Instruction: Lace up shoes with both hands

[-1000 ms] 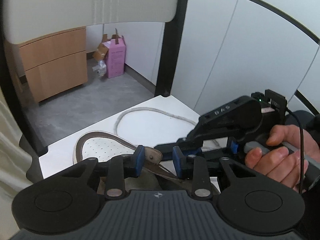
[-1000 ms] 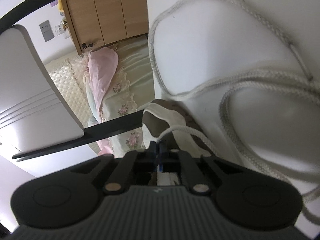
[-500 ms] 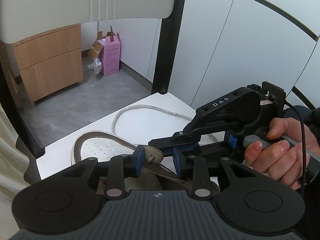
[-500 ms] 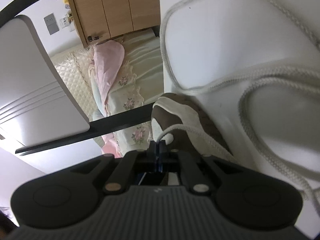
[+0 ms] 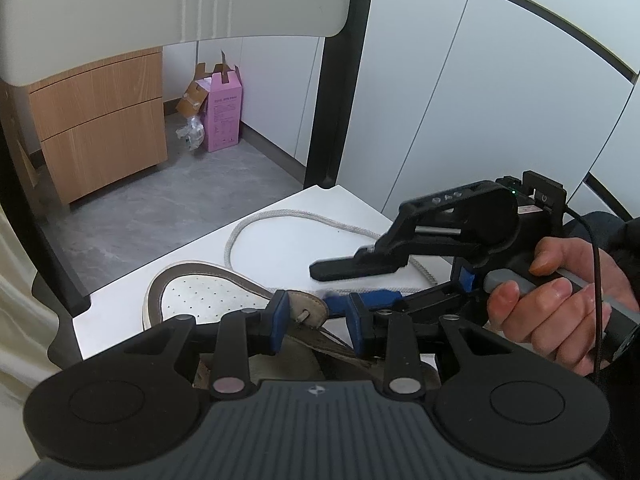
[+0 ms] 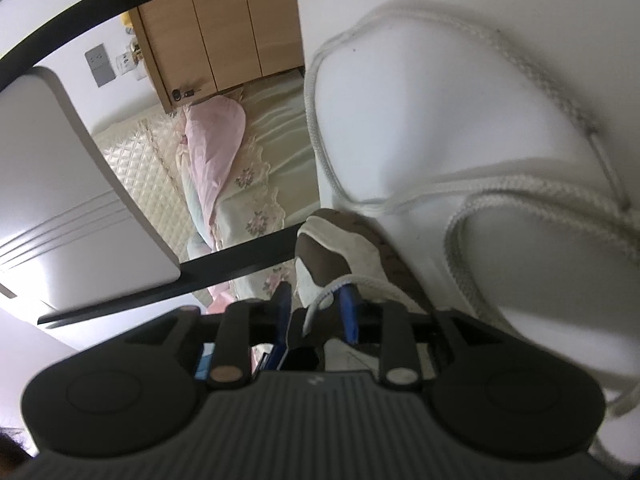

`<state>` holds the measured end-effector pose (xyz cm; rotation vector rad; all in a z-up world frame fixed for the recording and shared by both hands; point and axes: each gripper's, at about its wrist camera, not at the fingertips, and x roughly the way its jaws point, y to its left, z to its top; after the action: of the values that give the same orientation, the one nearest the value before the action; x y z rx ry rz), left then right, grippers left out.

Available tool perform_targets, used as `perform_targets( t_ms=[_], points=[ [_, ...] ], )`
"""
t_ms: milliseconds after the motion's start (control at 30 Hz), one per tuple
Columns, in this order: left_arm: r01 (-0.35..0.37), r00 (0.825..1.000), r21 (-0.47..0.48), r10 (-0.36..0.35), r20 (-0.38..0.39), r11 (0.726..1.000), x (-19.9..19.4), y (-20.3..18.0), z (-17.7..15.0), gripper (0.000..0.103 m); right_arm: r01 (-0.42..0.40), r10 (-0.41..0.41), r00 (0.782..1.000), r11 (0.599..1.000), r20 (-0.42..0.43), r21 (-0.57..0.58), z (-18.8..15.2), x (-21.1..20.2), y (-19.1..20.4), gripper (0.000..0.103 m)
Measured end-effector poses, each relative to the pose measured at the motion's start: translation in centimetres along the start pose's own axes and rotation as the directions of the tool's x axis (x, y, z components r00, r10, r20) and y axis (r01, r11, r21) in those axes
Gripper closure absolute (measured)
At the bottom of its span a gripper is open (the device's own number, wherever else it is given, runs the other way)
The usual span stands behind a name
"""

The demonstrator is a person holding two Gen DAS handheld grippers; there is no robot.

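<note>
On a white table (image 5: 280, 240) lies a shoe (image 5: 200, 296), the left gripper (image 5: 316, 316) clamping its brown eyelet flap steady, while the right gripper (image 6: 316, 308), jaws just opening, lets go the lace (image 6: 340, 284) lying loosely between them.

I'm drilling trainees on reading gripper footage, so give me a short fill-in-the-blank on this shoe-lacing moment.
1. The left gripper is closed on the shoe's brown ____.
2. The right gripper's jaws have just been ____, with the lace between them.
3. The shoe rests on a ____ table.

Missing words: tongue; opening; white
</note>
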<state>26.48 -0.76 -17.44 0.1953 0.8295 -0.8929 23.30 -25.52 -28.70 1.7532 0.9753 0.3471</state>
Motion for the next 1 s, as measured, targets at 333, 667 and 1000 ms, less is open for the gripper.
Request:
perform_targets(
  t_ms=[333, 667, 1000],
  points=[
    [0.009, 1.000, -0.012, -0.009, 0.001, 1.000, -0.4, -0.3, 0.1, 0.068, -0.021, 0.021, 0.999, 1.000, -0.029, 0.012, -0.7, 0.6, 0.1, 0.100],
    [-0.011, 0.999, -0.071, 0.013, 0.032, 0.997, -0.8, 0.2, -0.2, 0.068, 0.038, -0.042, 0.999, 0.994, -0.035, -0.101, -0.6, 0.2, 1.9, 0.086],
    [-0.152, 0.983, -0.088, 0.159, 0.088, 0.985, -3.6, -2.3, -1.4, 0.067, 0.097, -0.137, 0.989, 0.884, -0.054, -0.457, -2.3, -1.6, 7.6, 0.066]
  ],
)
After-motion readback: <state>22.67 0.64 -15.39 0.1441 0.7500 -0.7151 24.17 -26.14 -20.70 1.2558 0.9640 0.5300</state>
